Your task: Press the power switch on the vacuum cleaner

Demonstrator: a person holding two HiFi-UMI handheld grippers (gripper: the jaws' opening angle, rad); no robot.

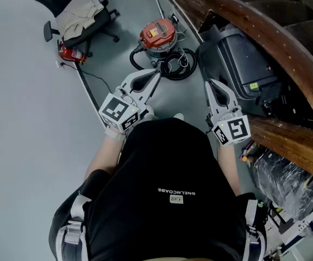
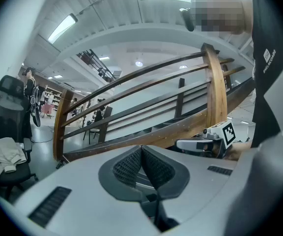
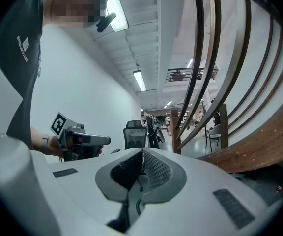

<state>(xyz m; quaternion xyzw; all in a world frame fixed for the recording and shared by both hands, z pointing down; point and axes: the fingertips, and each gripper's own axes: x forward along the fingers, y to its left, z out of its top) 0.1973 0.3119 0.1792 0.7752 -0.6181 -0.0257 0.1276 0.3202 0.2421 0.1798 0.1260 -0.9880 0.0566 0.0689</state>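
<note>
The vacuum cleaner (image 1: 156,35), a small canister with a red-orange lid, stands on the grey floor ahead of me, its black hose (image 1: 178,64) coiled at its right. My left gripper (image 1: 156,74) is held in the air, pointing toward the canister, tips just short of the hose coil. The right gripper (image 1: 207,82) hovers further right, beside a black case. Both are shut with nothing between the pads (image 2: 131,165) (image 3: 154,168). Neither gripper view shows the vacuum; each shows the other gripper (image 2: 205,141) (image 3: 80,140). No switch can be made out.
An office chair (image 1: 80,12) draped with cloth stands far left, a red fire extinguisher (image 1: 69,53) lying by it with a cable along the floor. A black case (image 1: 243,69) and a curved wooden stair rail (image 1: 265,42) fill the right. A plastic-wrapped bundle (image 1: 287,181) lies lower right.
</note>
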